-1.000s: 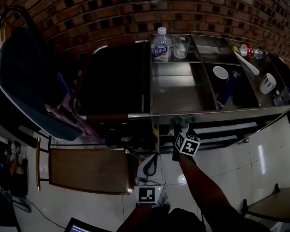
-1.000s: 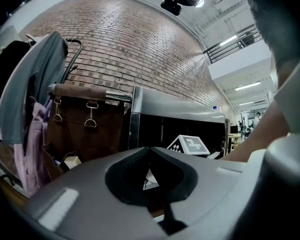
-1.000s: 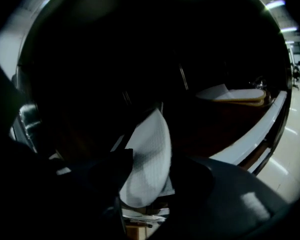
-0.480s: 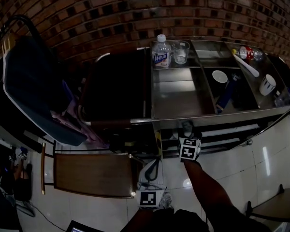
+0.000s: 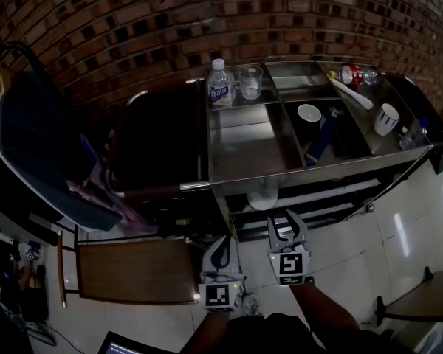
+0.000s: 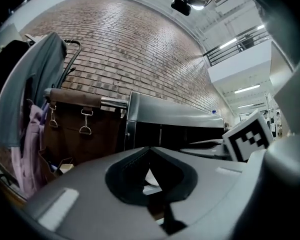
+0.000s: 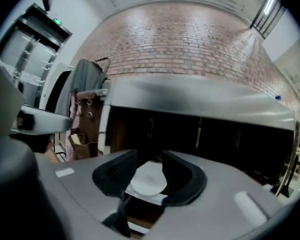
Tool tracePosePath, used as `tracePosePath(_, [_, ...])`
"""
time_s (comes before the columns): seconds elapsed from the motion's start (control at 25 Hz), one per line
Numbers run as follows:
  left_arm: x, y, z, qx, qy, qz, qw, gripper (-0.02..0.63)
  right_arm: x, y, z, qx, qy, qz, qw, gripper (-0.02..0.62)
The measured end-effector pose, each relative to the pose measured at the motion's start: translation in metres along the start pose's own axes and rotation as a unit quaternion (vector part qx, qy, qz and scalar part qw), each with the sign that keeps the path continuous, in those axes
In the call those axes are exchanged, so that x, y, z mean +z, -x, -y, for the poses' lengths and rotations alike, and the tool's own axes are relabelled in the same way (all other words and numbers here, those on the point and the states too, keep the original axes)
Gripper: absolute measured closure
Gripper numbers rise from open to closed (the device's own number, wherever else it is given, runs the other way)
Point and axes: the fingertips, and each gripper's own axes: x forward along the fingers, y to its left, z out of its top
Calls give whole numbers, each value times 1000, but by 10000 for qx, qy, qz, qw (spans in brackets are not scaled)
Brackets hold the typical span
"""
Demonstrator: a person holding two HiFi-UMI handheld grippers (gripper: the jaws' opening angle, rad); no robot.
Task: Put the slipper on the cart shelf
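A pale slipper (image 5: 263, 195) lies on the lower shelf (image 5: 321, 196) of the steel cart (image 5: 244, 153), under its top edge. In the right gripper view the slipper (image 7: 148, 178) shows as a white oval beyond the jaws. My right gripper (image 5: 286, 220) (image 7: 150, 156) hangs just in front of that shelf, a little back from the slipper. Its jaws are apart and closing, with nothing pressed between them. My left gripper (image 5: 222, 242) (image 6: 150, 151) is beside it on the left, above the tiled floor, shut and empty.
On the cart top stand a water bottle (image 5: 219, 85), a glass (image 5: 250, 82), a white cup (image 5: 308, 113) and a mug (image 5: 386, 118). A dark hamper (image 5: 159, 139) adjoins the cart's left side. A wooden stool (image 5: 129, 270) and hanging clothes (image 5: 37, 146) are further left.
My right gripper has drawn back from under the cart top toward me, and the slipper it carried now lies alone on the lower shelf. The left gripper has barely moved.
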Motion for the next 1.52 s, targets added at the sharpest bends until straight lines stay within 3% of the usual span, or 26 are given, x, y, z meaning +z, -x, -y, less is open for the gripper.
tracePosePath(0.24, [34,12,9,-56,-149,381,9991,594,32,61,-9,12,-15,228,9997,594])
tracePosePath(0.64, [33,24,21,-169,-339,329,9987,594,41,83,-26,326,25,515,9981,594])
tracePosePath(1.52, [35,28,31,-198,-374,367,9984,594,35,88,-17,192,110,575,9981,594])
